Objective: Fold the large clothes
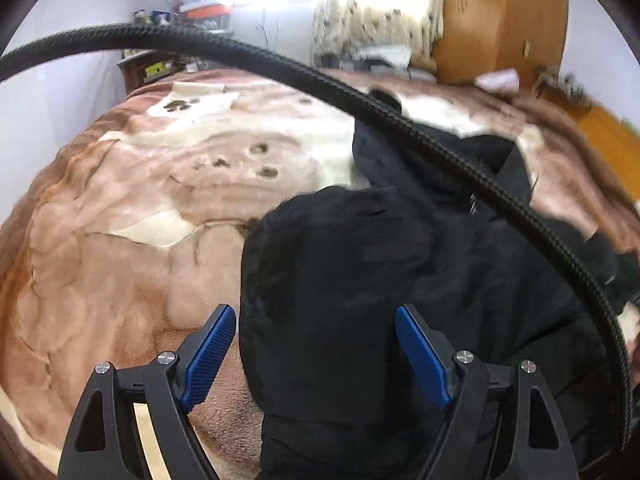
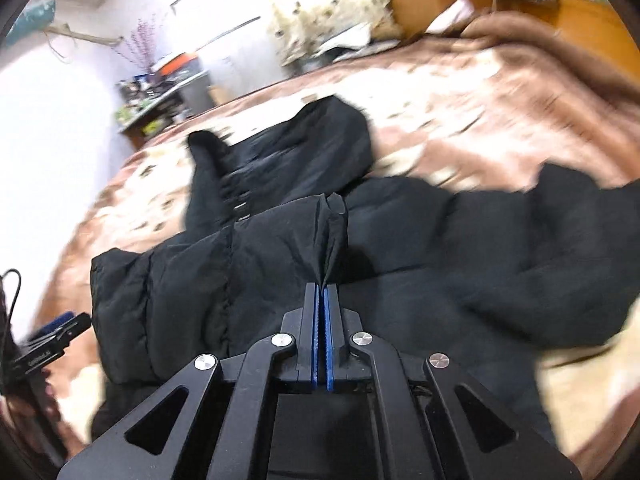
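Right claw (image 2: 322, 286) pinches one black jacket (image 2: 420, 248); left claw (image 1: 316, 344) gapes.

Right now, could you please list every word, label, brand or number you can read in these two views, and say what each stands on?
None can be read with confidence.
Pale lettering on the black left tool at the right view's edge: too small and blurred.
Boxes and packets on the cluttered dark wooden shelf: print too blurred.
Black padded jacket: no visible label.

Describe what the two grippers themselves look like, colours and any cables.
Both are matte black linkage frames with triangular cut-outs and silver round pivot screws. The left gripper has textured blue pads; the right gripper has the same blue pads. A black braided cable arcs across the left view.
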The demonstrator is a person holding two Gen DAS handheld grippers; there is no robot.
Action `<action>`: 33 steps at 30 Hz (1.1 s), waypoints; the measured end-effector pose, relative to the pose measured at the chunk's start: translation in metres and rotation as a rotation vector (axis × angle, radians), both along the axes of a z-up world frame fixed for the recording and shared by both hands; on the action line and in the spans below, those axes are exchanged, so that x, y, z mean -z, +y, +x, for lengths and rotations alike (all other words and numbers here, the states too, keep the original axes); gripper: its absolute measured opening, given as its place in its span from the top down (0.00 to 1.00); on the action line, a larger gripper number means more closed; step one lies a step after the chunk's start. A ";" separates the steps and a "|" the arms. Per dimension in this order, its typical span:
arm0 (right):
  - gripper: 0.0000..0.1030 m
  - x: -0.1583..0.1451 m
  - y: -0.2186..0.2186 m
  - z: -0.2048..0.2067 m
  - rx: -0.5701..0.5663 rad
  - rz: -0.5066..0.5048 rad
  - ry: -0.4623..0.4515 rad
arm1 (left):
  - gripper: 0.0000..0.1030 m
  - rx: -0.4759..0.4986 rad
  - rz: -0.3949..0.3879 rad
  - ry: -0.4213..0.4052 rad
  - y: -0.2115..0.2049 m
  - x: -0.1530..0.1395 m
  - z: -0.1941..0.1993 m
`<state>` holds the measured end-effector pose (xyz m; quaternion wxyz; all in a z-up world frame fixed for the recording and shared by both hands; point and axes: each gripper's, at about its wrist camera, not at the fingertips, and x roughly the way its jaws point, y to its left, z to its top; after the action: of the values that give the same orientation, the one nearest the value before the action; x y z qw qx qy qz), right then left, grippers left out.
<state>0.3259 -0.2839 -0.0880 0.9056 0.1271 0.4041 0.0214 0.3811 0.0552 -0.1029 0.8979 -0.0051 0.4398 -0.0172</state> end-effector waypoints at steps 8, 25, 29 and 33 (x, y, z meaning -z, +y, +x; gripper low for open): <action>0.98 0.032 -0.016 0.004 0.045 -0.032 0.104 | 0.21 -0.049 0.049 0.120 -0.012 0.041 0.021; 0.49 0.046 0.026 0.015 -0.054 -0.142 0.153 | 0.20 -0.051 -0.025 0.142 -0.021 0.030 0.009; 0.49 0.038 -0.005 -0.003 0.000 -0.038 0.116 | 0.20 -0.009 -0.011 0.106 -0.034 0.016 -0.009; 0.49 0.006 -0.074 -0.032 0.156 -0.018 -0.001 | 0.20 0.016 -0.030 0.066 -0.055 -0.002 -0.026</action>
<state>0.2936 -0.3584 -0.0944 0.9058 0.1503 0.3926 -0.0529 0.3555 0.0005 -0.1008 0.8825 -0.0157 0.4690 -0.0310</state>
